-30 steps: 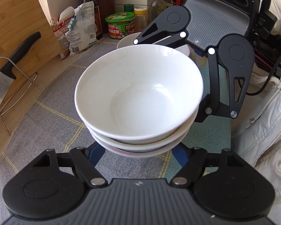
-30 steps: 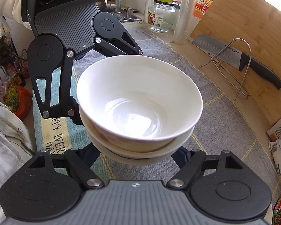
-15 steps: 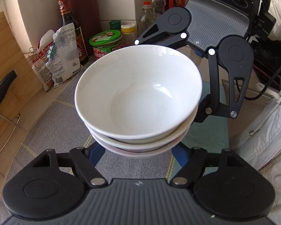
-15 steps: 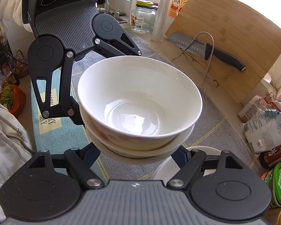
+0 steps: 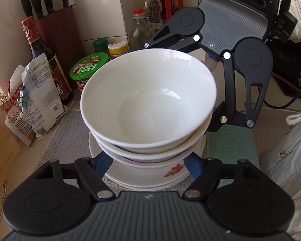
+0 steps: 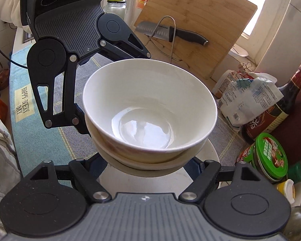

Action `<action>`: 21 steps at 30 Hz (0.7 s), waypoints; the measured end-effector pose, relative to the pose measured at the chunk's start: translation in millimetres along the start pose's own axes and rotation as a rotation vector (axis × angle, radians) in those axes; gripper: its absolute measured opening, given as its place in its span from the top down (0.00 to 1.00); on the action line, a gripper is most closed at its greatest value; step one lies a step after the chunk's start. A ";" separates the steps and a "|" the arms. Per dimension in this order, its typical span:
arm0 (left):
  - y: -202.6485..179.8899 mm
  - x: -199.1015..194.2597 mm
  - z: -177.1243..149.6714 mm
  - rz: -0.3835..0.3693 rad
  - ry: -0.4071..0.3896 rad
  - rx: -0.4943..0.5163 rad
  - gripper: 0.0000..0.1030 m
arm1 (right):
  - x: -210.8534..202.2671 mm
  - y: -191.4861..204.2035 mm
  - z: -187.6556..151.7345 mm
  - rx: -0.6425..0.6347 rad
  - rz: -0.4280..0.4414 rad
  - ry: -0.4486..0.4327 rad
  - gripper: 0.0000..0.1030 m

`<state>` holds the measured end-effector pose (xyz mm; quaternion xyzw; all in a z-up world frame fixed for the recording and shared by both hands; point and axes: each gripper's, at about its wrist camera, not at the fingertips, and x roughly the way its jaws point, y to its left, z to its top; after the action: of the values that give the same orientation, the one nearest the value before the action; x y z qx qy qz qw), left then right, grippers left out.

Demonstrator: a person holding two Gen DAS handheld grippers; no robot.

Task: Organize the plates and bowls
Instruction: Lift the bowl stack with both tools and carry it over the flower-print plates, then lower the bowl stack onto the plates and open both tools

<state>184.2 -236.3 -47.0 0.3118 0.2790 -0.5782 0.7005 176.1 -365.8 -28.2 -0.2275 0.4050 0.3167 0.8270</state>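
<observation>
- Left gripper [image 5: 148, 160]: blue fingers [image 5: 102, 165] clamped on opposite sides of the bowl stack [image 5: 148, 100], low on the bottom bowl.
- Right gripper [image 6: 146, 164]: same hold from the far side, fingers [image 6: 192, 167] pinching the same stack [image 6: 150, 108].
- Stack: three nested white bowls, airborne, directly over the plate stack [image 5: 150, 178] on the grey mat [image 5: 68, 132]. Looks near set-down.
- Near neighbours, left of the plates in the left wrist view: green-lidded jar [image 5: 89, 68], soy sauce bottle [image 5: 43, 60], clipped bags [image 5: 33, 100].
- Risks:
  - Uneven lowering by the two hands tilts the stack; the top bowl could slide off.
  - One grip opening early would tip the stack.
  - Off-centre landing leaves the bowls perched on the plate rim.
  - Sideways drift could knock the jar.
</observation>
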 end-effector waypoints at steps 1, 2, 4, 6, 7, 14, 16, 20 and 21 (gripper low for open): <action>1.4 4.9 2.1 -0.004 0.002 0.004 0.25 | 1.5 -1.5 -2.0 0.003 -0.005 0.004 0.18; 2.9 10.6 4.3 -0.009 0.005 0.006 0.25 | 3.3 -3.5 -4.3 0.008 -0.008 0.009 0.18; 4.6 18.6 6.6 -0.018 0.011 0.009 0.25 | 6.2 -7.4 -8.4 0.017 -0.010 0.018 0.18; 6.8 26.3 8.7 -0.027 0.017 0.009 0.25 | 8.1 -14.9 -14.5 0.028 -0.007 0.025 0.18; 7.2 28.3 8.4 -0.030 0.019 0.010 0.25 | 10.8 -18.4 -14.9 0.033 -0.005 0.028 0.18; 12.5 39.6 8.5 -0.044 0.039 0.002 0.25 | 20.0 -27.4 -20.9 0.054 0.010 0.039 0.18; 13.1 41.3 8.9 -0.042 0.043 0.002 0.25 | 20.5 -28.8 -21.4 0.054 0.012 0.040 0.18; 14.4 45.3 8.7 -0.047 0.050 -0.006 0.25 | 23.6 -30.9 -22.4 0.054 0.019 0.048 0.18; 14.3 45.7 8.3 -0.048 0.050 -0.005 0.25 | 24.0 -31.2 -22.6 0.054 0.020 0.050 0.18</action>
<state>206.6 -269.8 -74.3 0.3176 0.3055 -0.5860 0.6800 197.6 -393.6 -56.8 -0.2089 0.4359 0.3082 0.8193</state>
